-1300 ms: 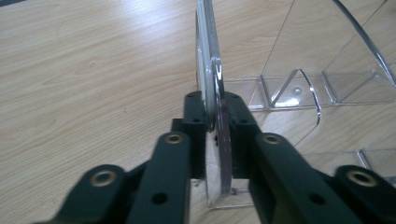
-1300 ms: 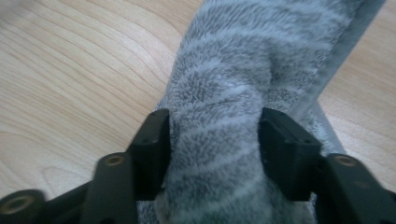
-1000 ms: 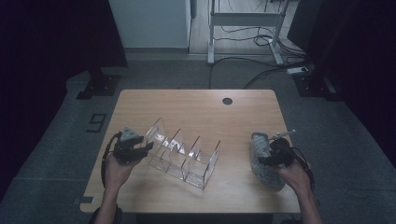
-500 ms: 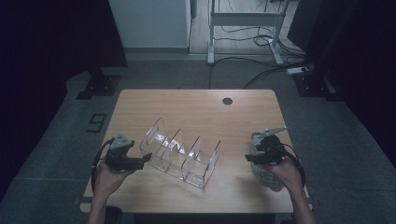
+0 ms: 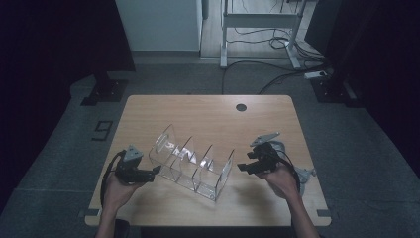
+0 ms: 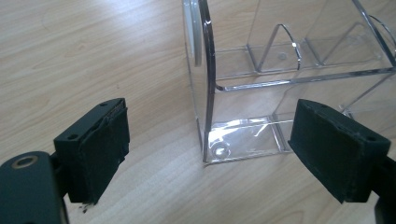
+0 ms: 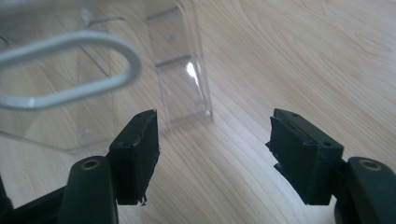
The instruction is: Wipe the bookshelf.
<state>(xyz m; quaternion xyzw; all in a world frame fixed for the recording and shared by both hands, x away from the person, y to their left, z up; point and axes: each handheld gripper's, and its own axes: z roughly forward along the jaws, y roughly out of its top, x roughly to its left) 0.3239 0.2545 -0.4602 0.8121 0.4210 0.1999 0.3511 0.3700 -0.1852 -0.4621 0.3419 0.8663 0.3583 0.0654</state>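
Left gripper (image 5: 154, 171) jaws just popped wide open, nothing pinched, rack (image 5: 190, 161) end wall sitting between them. Right gripper (image 5: 242, 167) gapes too, empty, just off the rack's other end. Rack sits mid-desk (image 5: 208, 109), toward the near edge.

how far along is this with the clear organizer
Done: the clear organizer stands upright on the table. In hand: nothing; the left tool has just been opening, its end wall between the pads, untouched, and the right tool is open near the other end. Left: probably gripping it.
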